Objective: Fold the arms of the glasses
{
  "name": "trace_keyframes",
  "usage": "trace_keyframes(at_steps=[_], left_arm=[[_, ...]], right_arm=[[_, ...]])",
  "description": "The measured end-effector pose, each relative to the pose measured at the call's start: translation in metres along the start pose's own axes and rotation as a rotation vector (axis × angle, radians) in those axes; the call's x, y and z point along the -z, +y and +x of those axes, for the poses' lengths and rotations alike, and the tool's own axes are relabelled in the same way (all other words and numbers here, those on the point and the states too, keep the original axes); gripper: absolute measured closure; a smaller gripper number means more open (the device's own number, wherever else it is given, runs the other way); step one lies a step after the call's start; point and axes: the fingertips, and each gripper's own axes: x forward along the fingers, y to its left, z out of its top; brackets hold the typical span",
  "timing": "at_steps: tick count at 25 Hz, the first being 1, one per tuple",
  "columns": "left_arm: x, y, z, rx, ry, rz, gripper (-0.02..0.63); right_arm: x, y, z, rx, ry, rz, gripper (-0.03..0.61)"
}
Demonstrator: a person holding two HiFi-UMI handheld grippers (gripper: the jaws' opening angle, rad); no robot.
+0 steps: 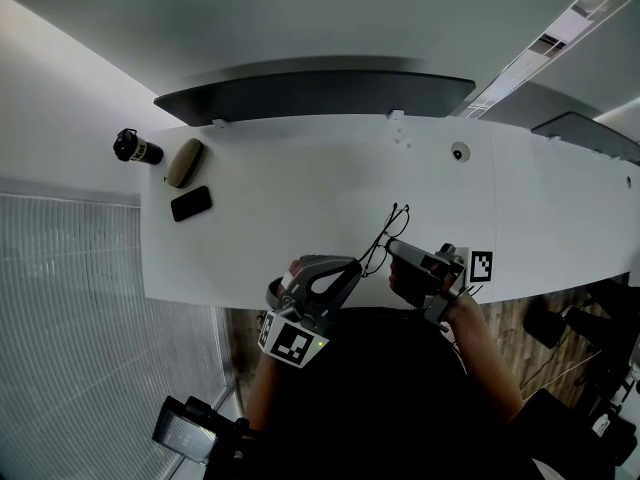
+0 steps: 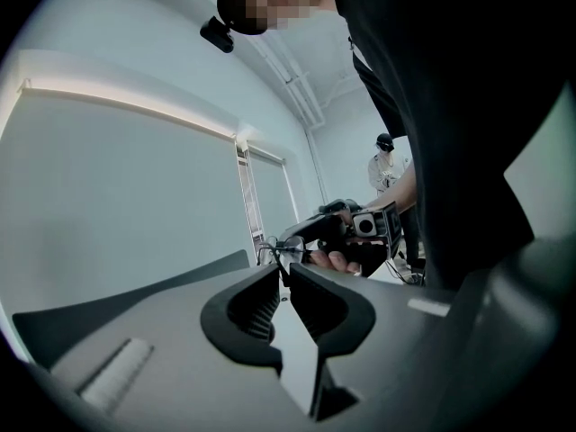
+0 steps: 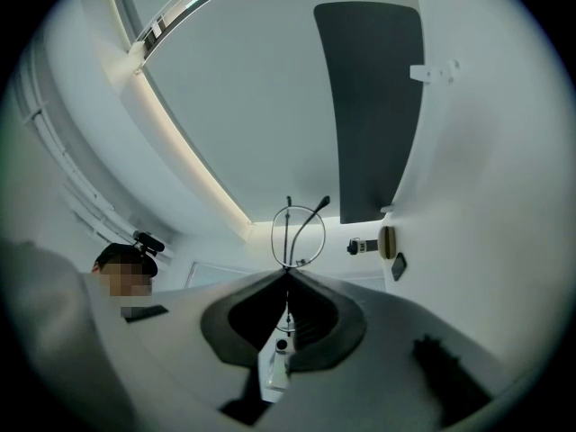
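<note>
While the right tongs [image 3: 288, 275] clamp the glasses [image 3: 298, 234] by the frame above the counter [image 1: 300, 178], both arms [image 3: 322, 203] run straight out beyond their tips. Left tongs [image 2: 284, 274]: narrowly parted, empty, just beside the frame, facing it.

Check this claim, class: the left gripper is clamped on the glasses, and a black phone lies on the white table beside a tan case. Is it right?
Not quite. It is the right gripper that is clamped on the glasses, as the right gripper view shows. The black phone does lie on the white table beside the tan case.
</note>
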Motion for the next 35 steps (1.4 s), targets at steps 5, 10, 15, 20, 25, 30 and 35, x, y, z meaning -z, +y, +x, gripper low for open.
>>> trace_keyframes(at_steps=[5,10,15,20,25,30,35], left_arm=[[0.001,-0.001,0.001,0.025,0.012,0.014,0.563],[0.005,-0.004,-0.003,0.046,0.058,0.068,0.558],[0.002,-0.008,-0.008,0.058,0.058,0.075,0.560],[0.000,-0.023,0.000,0.111,0.076,0.119,0.557],[-0.002,-0.012,-0.014,0.066,0.034,0.080,0.557],[-0.002,0.040,-0.051,-0.090,-0.090,-0.210,0.558],[0.002,0.076,-0.062,-0.188,-0.226,-0.465,0.572]], right_arm=[[0.000,-0.001,-0.001,0.001,0.007,0.003,0.568],[0.001,-0.002,-0.002,0.010,0.015,-0.004,0.568],[0.001,-0.003,-0.002,0.007,0.014,-0.007,0.568],[0.001,0.002,0.001,-0.007,0.019,-0.011,0.568],[0.000,0.001,-0.001,-0.013,0.008,-0.036,0.568],[0.000,0.004,-0.003,-0.043,0.021,-0.079,0.568],[0.010,-0.007,-0.010,-0.024,0.097,-0.059,0.568]])
